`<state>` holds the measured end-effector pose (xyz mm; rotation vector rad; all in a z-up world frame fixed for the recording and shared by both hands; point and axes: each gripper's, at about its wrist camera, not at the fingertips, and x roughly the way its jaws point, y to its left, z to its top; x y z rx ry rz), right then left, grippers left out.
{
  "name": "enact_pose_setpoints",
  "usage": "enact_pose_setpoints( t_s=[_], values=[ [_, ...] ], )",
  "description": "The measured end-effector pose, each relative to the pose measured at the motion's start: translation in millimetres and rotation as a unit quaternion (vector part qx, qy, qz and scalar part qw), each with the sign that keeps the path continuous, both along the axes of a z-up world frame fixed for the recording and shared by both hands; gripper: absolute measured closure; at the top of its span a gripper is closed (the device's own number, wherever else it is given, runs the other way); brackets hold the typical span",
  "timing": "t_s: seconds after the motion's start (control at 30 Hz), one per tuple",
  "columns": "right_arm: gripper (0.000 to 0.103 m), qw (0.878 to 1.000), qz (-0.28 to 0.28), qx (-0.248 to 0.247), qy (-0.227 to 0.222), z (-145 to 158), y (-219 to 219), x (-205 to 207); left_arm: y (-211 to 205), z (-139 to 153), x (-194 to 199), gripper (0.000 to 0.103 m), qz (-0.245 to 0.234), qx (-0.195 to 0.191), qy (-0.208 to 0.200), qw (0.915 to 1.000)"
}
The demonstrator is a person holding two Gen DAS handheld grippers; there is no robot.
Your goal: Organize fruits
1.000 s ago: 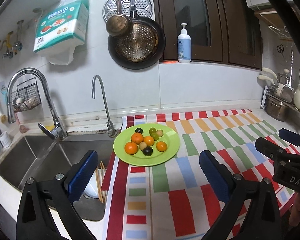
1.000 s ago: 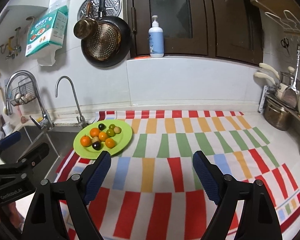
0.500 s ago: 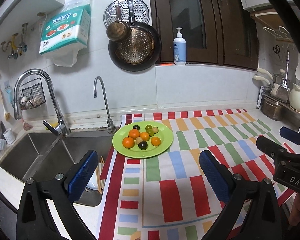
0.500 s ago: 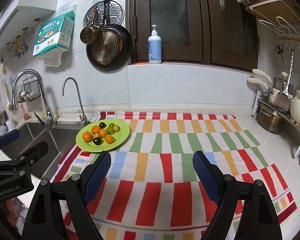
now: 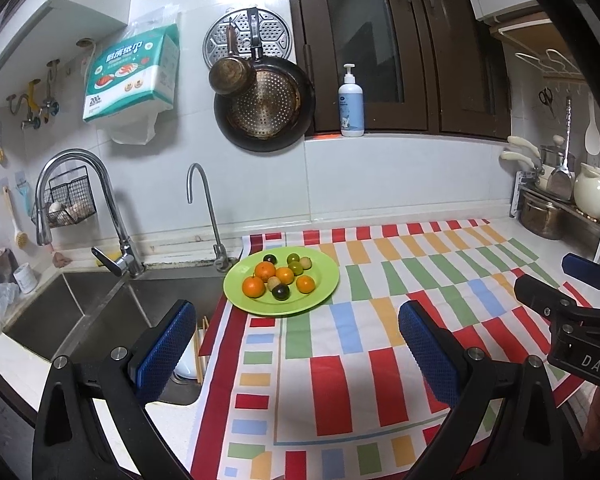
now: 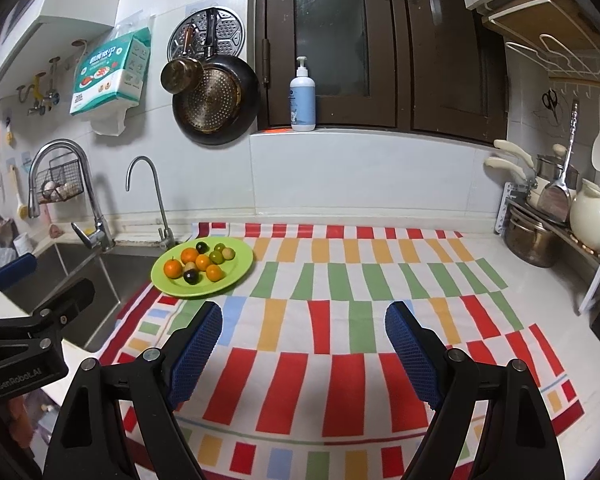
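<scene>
A green plate (image 5: pixel 324 286) (image 6: pixel 238 268) sits on the striped cloth beside the sink. It holds several small fruits: orange ones (image 5: pixel 253 286) (image 6: pixel 173 268), dark ones (image 5: pixel 280 292) (image 6: pixel 190 277) and green ones (image 5: pixel 293 258) (image 6: pixel 219 247). My left gripper (image 5: pixel 296 344) is open and empty, held above the cloth in front of the plate. My right gripper (image 6: pixel 304 340) is open and empty, above the cloth to the right of the plate. Each gripper shows at the edge of the other's view.
A steel sink (image 5: pixel 80 312) with two taps (image 5: pixel 112 220) lies left of the plate. A striped cloth (image 6: pixel 360 280) covers the counter. Pots and a white jug (image 6: pixel 592 220) stand at the far right. Pans (image 5: pixel 264 108) and a soap bottle (image 5: pixel 351 104) are at the back wall.
Both grippers have pulled back and risen, so the plate looks smaller and farther away. Both stay open and empty.
</scene>
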<state>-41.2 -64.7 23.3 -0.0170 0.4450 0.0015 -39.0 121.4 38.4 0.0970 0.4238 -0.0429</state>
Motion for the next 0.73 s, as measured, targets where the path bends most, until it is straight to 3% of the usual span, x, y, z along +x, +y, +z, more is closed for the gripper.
enact_pose_setpoints(
  t_s=[0.73],
  values=[
    [0.018, 1.0, -0.001, 0.007, 0.002, -3.9, -7.8, -7.2, -9.1, -1.1, 1.2, 0.0, -0.015, -0.004, 0.012, 0.9998]
  ],
)
